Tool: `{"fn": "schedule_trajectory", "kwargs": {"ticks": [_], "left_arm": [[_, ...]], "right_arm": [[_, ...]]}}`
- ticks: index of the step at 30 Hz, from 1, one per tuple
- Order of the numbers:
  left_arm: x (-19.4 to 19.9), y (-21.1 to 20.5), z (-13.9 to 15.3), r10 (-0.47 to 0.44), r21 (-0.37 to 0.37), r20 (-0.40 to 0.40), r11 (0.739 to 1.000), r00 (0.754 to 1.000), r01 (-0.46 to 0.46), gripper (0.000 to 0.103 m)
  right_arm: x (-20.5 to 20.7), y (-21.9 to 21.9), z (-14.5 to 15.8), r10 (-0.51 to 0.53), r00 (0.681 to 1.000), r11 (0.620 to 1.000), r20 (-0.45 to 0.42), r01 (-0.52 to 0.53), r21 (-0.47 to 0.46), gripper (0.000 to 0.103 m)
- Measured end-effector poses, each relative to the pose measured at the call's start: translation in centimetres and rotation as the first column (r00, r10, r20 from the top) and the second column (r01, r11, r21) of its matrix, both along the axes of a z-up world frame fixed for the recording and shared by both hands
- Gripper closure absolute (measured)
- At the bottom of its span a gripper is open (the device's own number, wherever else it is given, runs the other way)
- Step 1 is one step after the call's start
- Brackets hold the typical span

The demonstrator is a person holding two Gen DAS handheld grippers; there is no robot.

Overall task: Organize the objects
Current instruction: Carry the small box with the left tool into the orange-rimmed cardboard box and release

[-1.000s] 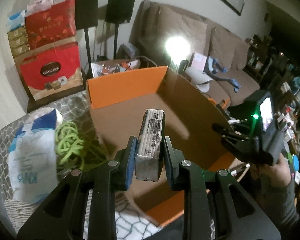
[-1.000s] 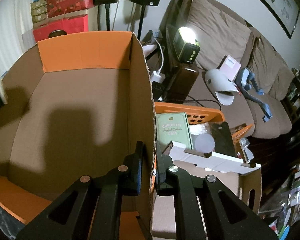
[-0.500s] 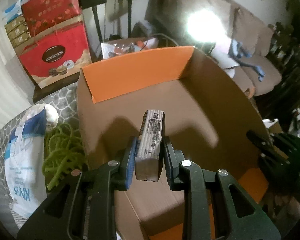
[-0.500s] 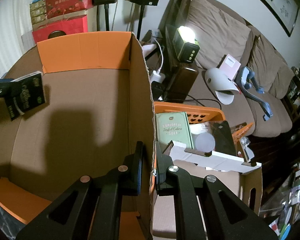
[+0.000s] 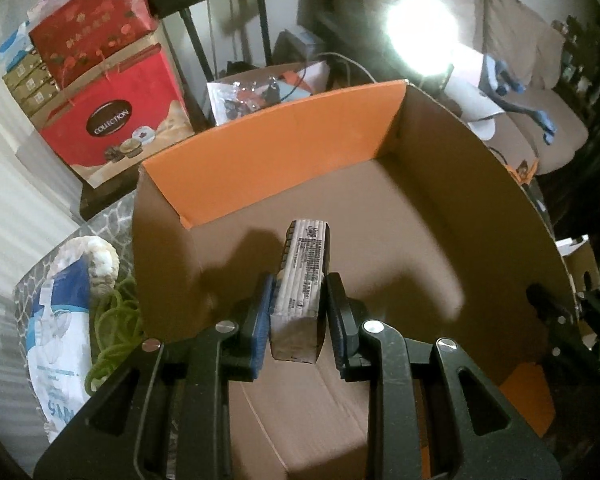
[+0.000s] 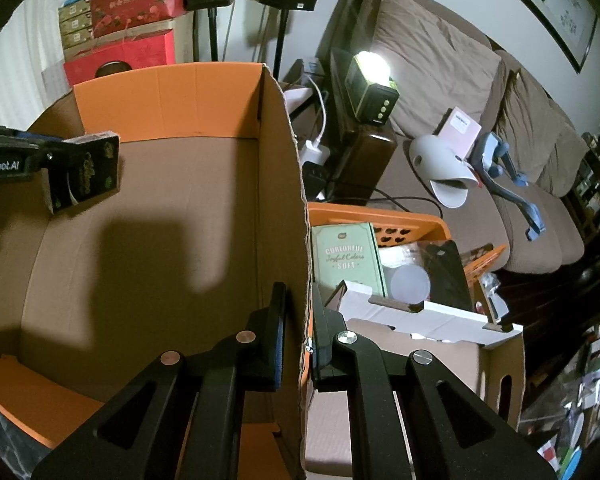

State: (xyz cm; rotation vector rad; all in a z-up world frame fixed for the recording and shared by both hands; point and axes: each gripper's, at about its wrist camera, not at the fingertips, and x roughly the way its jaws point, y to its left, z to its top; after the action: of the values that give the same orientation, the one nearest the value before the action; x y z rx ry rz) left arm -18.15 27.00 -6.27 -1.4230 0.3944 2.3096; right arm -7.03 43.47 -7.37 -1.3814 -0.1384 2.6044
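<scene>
Two claws grip: left claw (image 5: 298, 322) clamps small box (image 5: 304, 276) lengthwise, pointing forward; right claw (image 6: 298, 320) pinches carton wall (image 6: 288, 184).

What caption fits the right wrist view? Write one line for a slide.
Right gripper clamps the cardboard box wall while the left gripper carries a small dark packet over it.

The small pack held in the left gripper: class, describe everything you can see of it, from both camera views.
The small pack is a flat, rectangular packet. In the left wrist view its narrow edge faces the camera, pale grey with dense printed text and a worn-looking lower end. The right wrist view shows its broad face, dark with gold lettering. The left gripper is shut on it, pads pressing both broad faces, holding it on edge above the floor of the open cardboard box. Nothing else touches it.
</scene>
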Motion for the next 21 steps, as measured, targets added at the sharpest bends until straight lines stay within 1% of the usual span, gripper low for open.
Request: {"fn": "schedule_trajectory", "kwargs": {"ticks": [3, 5, 6, 8, 9, 10, 14, 17, 19, 21], "left_arm": [[0.1, 0.0, -0.2, -0.004, -0.004, 0.006, 1.000, 1.000, 0.004, 0.077], [0.1, -0.1, -0.2, -0.004, 0.004, 0.010, 1.000, 1.000, 0.004, 0.073], [0.2, -0.3, -0.1, -0.003, 0.008, 0.010, 1.000, 1.000, 0.003, 0.070], [0.2, -0.5, 0.1, 0.001, 0.018, 0.013, 1.000, 1.000, -0.001, 0.061], [0.2, -0.7, 0.3, 0.006, 0.025, 0.010, 1.000, 1.000, -0.007, 0.053], [0.3, -1.1, 0.7, 0.009, 0.041, 0.004, 0.999, 1.000, -0.009, 0.049], [0.9, -2.3, 2.2, 0.011, 0.073, -0.018, 0.997, 1.000, -0.010, 0.041], [1.2, -3.3, 3.2, 0.020, 0.080, -0.043, 0.997, 0.999, -0.017, 0.036], [1.5, -4.0, 3.9, 0.029, 0.075, -0.065, 0.997, 0.997, -0.024, 0.028], [1.8, -5.1, 4.5, 0.041, 0.081, -0.087, 0.996, 0.995, -0.034, 0.025]], "right_arm": [[0.0, 0.0, 0.0, 0.000, 1.000, 1.000, 0.001, 0.000, 0.001, 0.095], [0.1, 0.1, -0.1, -0.001, 1.000, 1.000, 0.002, 0.001, 0.001, 0.095], [0.0, 0.0, -0.1, -0.001, 1.000, 1.000, 0.001, 0.001, 0.001, 0.095], [0.0, 0.1, -0.1, -0.001, 1.000, 1.000, 0.002, 0.001, 0.001, 0.095], [0.1, 0.1, 0.0, -0.002, 1.000, 1.000, 0.002, 0.002, 0.001, 0.095], [0.1, 0.1, 0.0, -0.003, 1.000, 1.000, 0.002, 0.003, 0.002, 0.094], [0.1, 0.1, -0.1, -0.005, 1.000, 1.000, 0.003, 0.005, 0.006, 0.094], [0.1, 0.1, -0.1, -0.007, 1.000, 1.000, 0.004, 0.007, 0.007, 0.094], [0.1, 0.1, -0.1, -0.006, 1.000, 1.000, 0.004, 0.006, 0.007, 0.094], [0.1, 0.2, -0.1, -0.006, 1.000, 1.000, 0.004, 0.006, 0.007, 0.094]]}}
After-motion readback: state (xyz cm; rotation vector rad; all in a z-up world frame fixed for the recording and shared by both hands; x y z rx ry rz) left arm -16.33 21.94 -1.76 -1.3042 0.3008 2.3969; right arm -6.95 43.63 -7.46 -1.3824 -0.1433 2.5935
